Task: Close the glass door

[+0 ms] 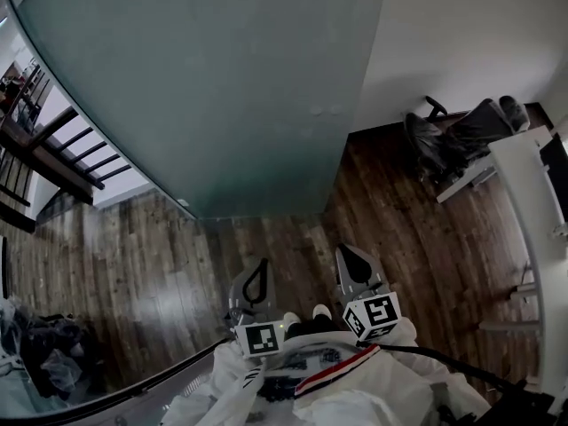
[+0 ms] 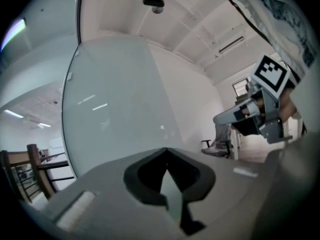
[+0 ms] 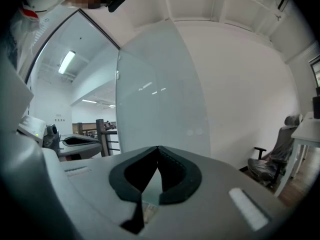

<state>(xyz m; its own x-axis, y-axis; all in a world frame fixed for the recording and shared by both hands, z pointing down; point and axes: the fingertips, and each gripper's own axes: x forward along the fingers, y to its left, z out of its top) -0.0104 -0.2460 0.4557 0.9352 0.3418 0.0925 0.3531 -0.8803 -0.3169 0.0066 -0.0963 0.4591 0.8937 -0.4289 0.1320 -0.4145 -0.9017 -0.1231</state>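
A tall frosted glass door [image 1: 222,87] stands upright ahead of me, its right edge by the white wall [image 1: 461,34]. Both grippers are held low, close to my body and short of the glass, touching nothing. My left gripper [image 1: 259,266] is shut with nothing in it; in its own view its tips [image 2: 166,150] meet in front of the glass door [image 2: 115,114]. Beside it, my right gripper [image 1: 348,254] is also shut and holds nothing; its closed tips [image 3: 158,148] point at the glass door [image 3: 160,99]. The right gripper [image 2: 260,116] also shows in the left gripper view.
A dark railing [image 1: 53,149] shows through the gap left of the door. An office chair [image 1: 461,136] and a white desk [image 1: 532,211] stand at the right. A dark bag [image 1: 53,353] lies at the lower left on the wooden floor [image 1: 160,264].
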